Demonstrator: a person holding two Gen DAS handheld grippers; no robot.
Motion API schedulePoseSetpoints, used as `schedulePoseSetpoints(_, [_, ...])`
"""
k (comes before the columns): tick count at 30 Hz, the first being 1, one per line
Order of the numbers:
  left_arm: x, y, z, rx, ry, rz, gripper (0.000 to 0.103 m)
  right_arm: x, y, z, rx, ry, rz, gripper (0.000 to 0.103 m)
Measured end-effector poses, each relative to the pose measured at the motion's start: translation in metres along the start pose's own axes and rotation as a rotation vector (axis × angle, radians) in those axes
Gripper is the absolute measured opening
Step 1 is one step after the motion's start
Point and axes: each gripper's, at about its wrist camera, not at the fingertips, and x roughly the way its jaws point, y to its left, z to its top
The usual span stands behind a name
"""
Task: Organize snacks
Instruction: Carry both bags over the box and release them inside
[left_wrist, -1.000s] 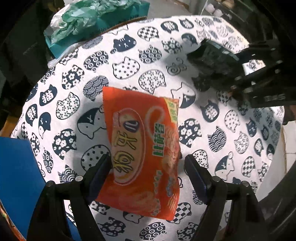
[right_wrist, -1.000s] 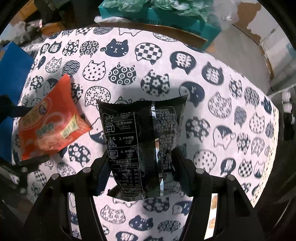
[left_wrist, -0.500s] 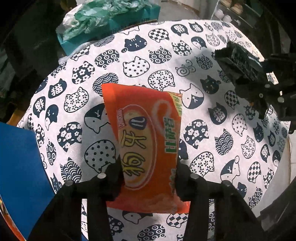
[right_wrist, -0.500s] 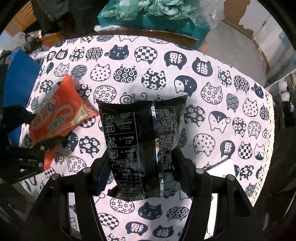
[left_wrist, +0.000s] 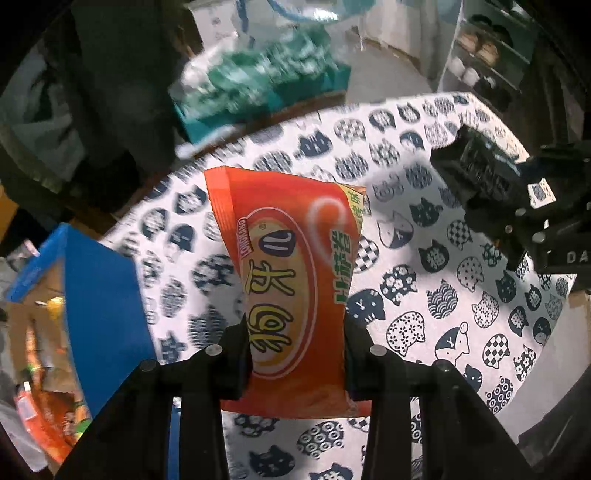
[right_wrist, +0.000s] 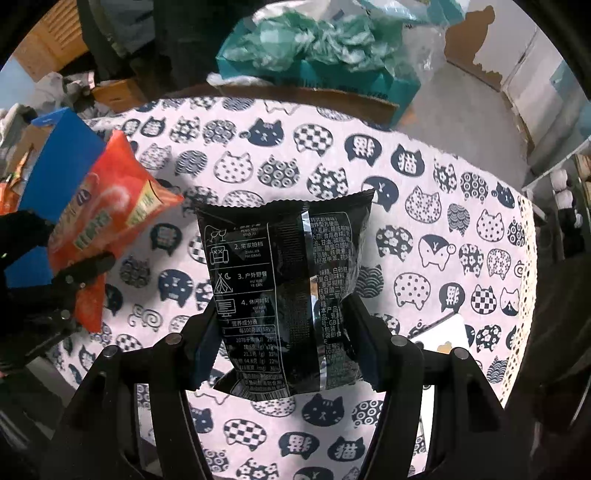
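My left gripper is shut on an orange snack bag and holds it up above the cat-print tablecloth. The same bag shows at the left of the right wrist view. My right gripper is shut on a black snack bag, held above the table. The black bag and right gripper also show at the right of the left wrist view.
A blue box with orange packets inside stands at the table's left edge; it also shows in the right wrist view. A teal box with green plastic sits beyond the far edge. A white card lies at the right.
My left gripper closed on the orange bag and lifted it off the table, swinging towards the blue box. The right gripper kept hold of the black bag and rose a little.
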Motion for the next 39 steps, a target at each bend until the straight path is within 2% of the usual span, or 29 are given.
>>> schedulePoseSetpoints(8, [-0.040,0.020,0.001,-0.047,-0.064,0.017,0.038,-0.029,0.027,0.006,-0.033,-0.064,0.027,0.063])
schedulePoseSetpoints(19, [-0.093,0.048,-0.014,-0.119,-0.156,0.034,0.038,-0.059,0.067,0.024,-0.085,-0.146,0.094,0.063])
schedulePoseSetpoints(29, [-0.117,0.081,-0.030,-0.191,-0.205,0.079,0.038,-0.076,0.112,0.041,-0.154,-0.188,0.147,0.063])
schedulePoseSetpoints(39, [-0.129,0.125,-0.057,-0.297,-0.217,0.114,0.038,-0.083,0.162,0.060,-0.225,-0.206,0.195,0.063])
